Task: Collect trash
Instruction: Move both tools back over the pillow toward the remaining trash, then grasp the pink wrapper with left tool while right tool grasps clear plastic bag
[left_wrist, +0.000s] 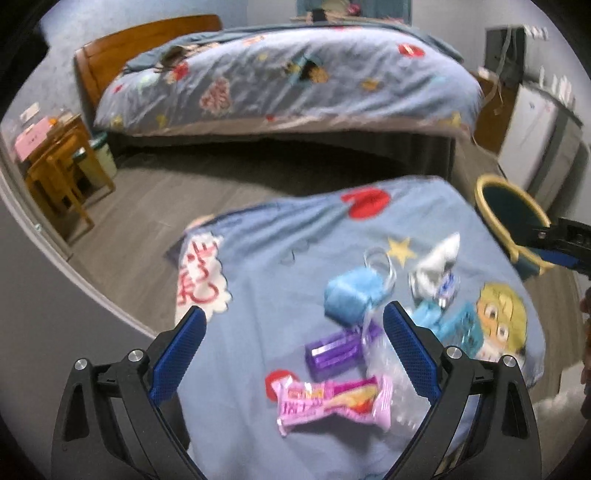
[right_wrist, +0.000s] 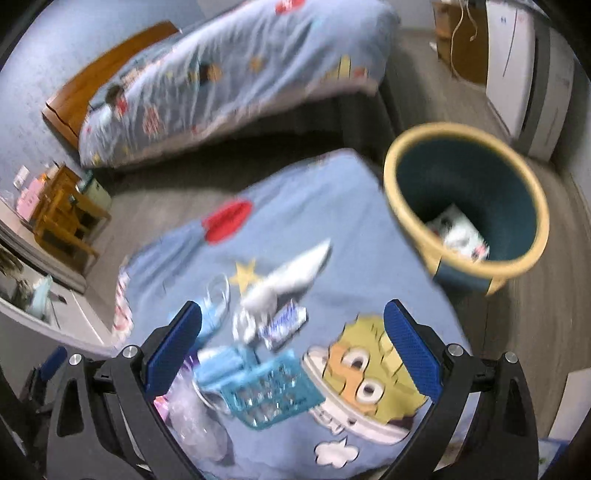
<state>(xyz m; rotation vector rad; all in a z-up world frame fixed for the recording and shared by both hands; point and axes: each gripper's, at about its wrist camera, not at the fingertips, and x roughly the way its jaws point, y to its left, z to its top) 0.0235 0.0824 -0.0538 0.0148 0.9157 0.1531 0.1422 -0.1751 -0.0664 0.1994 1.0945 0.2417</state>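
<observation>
Trash lay scattered over a blue cartoon-print sheet (left_wrist: 280, 258) that covered the near bed. Closest to the left gripper (left_wrist: 295, 354), whose blue-padded fingers stood wide apart with nothing between them, was a pink snack wrapper (left_wrist: 332, 400), and just beyond it a purple wrapper (left_wrist: 338, 350). A crumpled clear plastic bag (left_wrist: 391, 384) touched both wrappers on their right side. Farther out sat a light blue mask (left_wrist: 349, 295) with its ear loops (left_wrist: 380, 264) curling away, and beside it a white crumpled tissue (left_wrist: 441, 256).

The right gripper (right_wrist: 293, 354) was likewise spread open and empty, hanging above the same heap. In its view a teal blister pack (right_wrist: 269, 391) lay between the fingers, a small silver-blue candy wrapper (right_wrist: 284, 323) just past it, and the white tissue (right_wrist: 291, 277) beyond that. The clear bag (right_wrist: 195, 424) showed near the left finger (right_wrist: 173, 347).

Beside the bed's corner, on the grey wood floor (right_wrist: 576, 314), stood a round bin (right_wrist: 406, 206) with a yellow rim and dark teal inside. White crumpled waste (right_wrist: 461, 234) already lay at its bottom. A second bed (left_wrist: 288, 81) with a matching cover stood well apart across the floor.
</observation>
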